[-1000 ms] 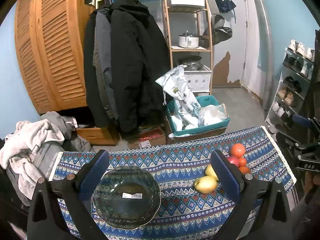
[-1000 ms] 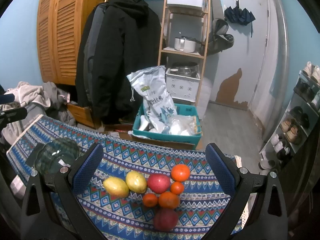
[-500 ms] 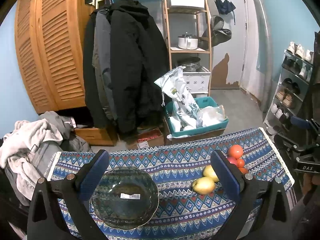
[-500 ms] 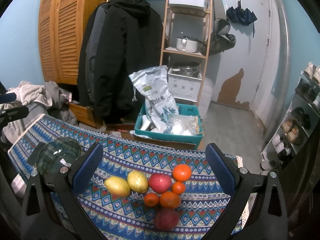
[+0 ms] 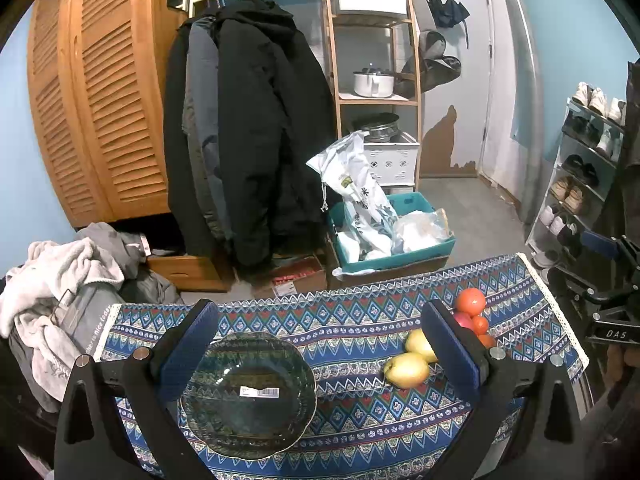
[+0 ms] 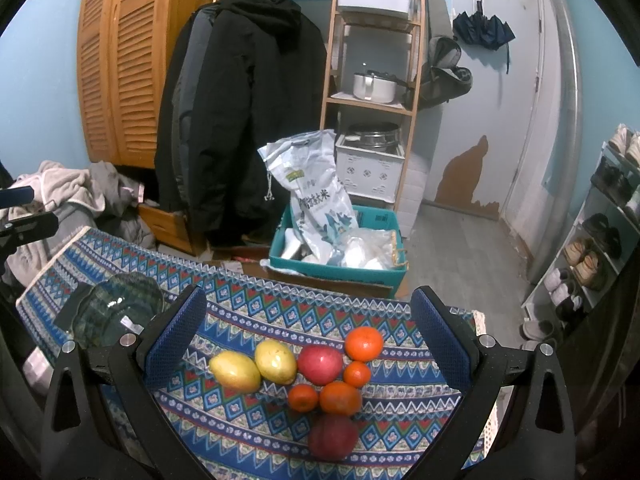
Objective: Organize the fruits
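Observation:
A dark glass bowl [image 5: 248, 394] with a barcode sticker sits empty on the patterned tablecloth [image 5: 360, 320], between the fingers of my open left gripper [image 5: 318, 350]. It also shows in the right wrist view [image 6: 116, 314] at the left. Fruit lies in a cluster under my open right gripper [image 6: 308, 340]: two yellow fruits [image 6: 254, 366], two red apples [image 6: 320, 364], several oranges [image 6: 364, 343]. In the left wrist view the yellow fruits [image 5: 406, 370] and an orange [image 5: 471, 301] lie to the right of the bowl.
Beyond the table's far edge stand a teal crate [image 6: 340, 256] with a rice bag, a wooden shelf [image 6: 372, 92] with pots, hanging black coats [image 5: 248, 132] and a clothes pile [image 5: 60, 292]. A shoe rack [image 6: 600, 232] is at the right.
Both views have shifted slightly; the bowl and fruit sit a little lower in frame, as both grippers rose or tilted a bit. Nothing was grasped or moved.

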Demonstrator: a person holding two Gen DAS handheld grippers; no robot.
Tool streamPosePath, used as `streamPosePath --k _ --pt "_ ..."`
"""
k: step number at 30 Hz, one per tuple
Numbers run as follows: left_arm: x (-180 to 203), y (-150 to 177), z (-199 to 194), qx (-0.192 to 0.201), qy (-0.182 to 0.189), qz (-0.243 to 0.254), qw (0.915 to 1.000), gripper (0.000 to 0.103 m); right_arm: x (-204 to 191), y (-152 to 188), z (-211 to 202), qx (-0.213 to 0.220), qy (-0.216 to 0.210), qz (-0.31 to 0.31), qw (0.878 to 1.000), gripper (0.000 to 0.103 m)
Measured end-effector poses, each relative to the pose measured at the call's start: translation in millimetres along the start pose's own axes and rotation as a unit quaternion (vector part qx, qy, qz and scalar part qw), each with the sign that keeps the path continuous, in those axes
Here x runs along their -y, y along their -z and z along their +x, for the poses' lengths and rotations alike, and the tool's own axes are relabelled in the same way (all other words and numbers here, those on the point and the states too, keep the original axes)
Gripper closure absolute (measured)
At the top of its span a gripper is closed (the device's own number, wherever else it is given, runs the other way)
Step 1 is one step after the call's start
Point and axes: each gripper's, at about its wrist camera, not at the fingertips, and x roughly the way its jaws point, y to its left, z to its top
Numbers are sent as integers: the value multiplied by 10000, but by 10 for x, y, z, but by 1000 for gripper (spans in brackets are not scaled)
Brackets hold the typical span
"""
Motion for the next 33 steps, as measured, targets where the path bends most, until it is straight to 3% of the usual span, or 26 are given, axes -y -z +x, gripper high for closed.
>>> streamPosePath --k 33 --pt "108 125 259 -267 -131 217 9993 1 107 55 13 -115 74 49 9999 3"
